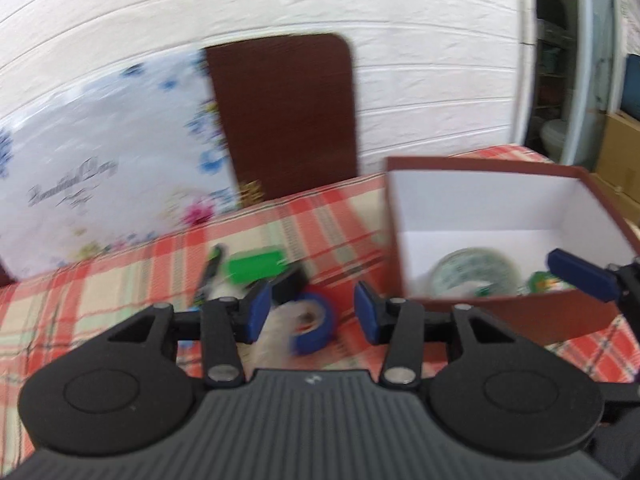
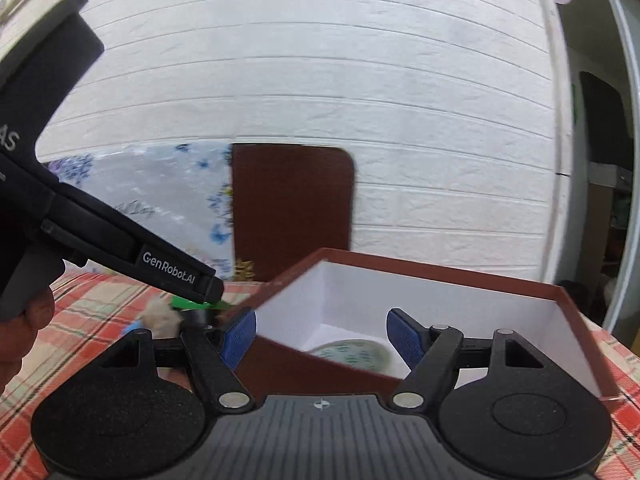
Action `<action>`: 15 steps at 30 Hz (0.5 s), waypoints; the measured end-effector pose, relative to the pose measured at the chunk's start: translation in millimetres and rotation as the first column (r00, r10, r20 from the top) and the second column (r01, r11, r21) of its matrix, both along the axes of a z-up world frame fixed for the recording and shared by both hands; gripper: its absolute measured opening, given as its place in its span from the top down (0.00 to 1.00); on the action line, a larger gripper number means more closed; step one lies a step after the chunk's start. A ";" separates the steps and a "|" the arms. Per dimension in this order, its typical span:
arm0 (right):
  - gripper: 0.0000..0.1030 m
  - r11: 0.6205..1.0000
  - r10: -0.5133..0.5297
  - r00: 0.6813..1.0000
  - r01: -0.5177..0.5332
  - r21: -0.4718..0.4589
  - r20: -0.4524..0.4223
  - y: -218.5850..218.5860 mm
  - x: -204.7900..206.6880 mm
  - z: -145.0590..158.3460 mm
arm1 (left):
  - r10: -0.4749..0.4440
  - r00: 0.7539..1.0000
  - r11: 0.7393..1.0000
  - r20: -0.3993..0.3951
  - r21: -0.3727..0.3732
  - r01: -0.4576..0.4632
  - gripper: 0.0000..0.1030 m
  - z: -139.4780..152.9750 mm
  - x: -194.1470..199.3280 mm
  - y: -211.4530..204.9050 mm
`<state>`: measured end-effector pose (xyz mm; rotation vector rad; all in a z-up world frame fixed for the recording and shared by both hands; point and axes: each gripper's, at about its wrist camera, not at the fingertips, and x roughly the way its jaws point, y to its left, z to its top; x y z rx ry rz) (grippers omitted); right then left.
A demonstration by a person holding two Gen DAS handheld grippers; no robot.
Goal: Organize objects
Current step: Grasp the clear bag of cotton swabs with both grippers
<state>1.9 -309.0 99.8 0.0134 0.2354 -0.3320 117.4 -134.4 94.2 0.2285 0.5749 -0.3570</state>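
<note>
A brown box [image 1: 500, 316] with a white inside stands on the plaid cloth at the right. A patterned tape roll [image 1: 474, 274] and a small green item [image 1: 544, 280] lie in it. My left gripper [image 1: 312, 308] is open and empty above a blue tape roll [image 1: 316, 320]. A green block [image 1: 256, 266], a dark pen-like item [image 1: 210, 270] and a black piece [image 1: 294, 282] lie just behind. My right gripper [image 2: 320, 338] is open and empty over the box [image 2: 440, 276], above the tape roll [image 2: 352, 354]. One right finger [image 1: 580, 276] shows in the left wrist view.
A dark brown board [image 1: 284, 116] and a flowered plastic sheet [image 1: 100, 160] lean on the white wall behind the table. The left gripper's body [image 2: 120, 240] crosses the left side of the right wrist view. A doorway opens at the far right [image 1: 560, 80].
</note>
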 end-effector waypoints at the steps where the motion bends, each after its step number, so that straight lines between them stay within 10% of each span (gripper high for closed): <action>1: 0.30 1.000 0.019 1.000 -0.019 -0.003 -0.005 7.3 3.0 0.1 | 0.029 1.000 1.000 -0.004 0.010 -0.029 0.53 -3.4 2.0 10.2; 15: 0.34 0.966 0.251 0.950 -0.258 -0.014 -0.187 101.0 75.5 -34.7 | 0.350 0.920 0.936 -0.174 0.016 -0.353 0.52 -73.0 30.3 143.6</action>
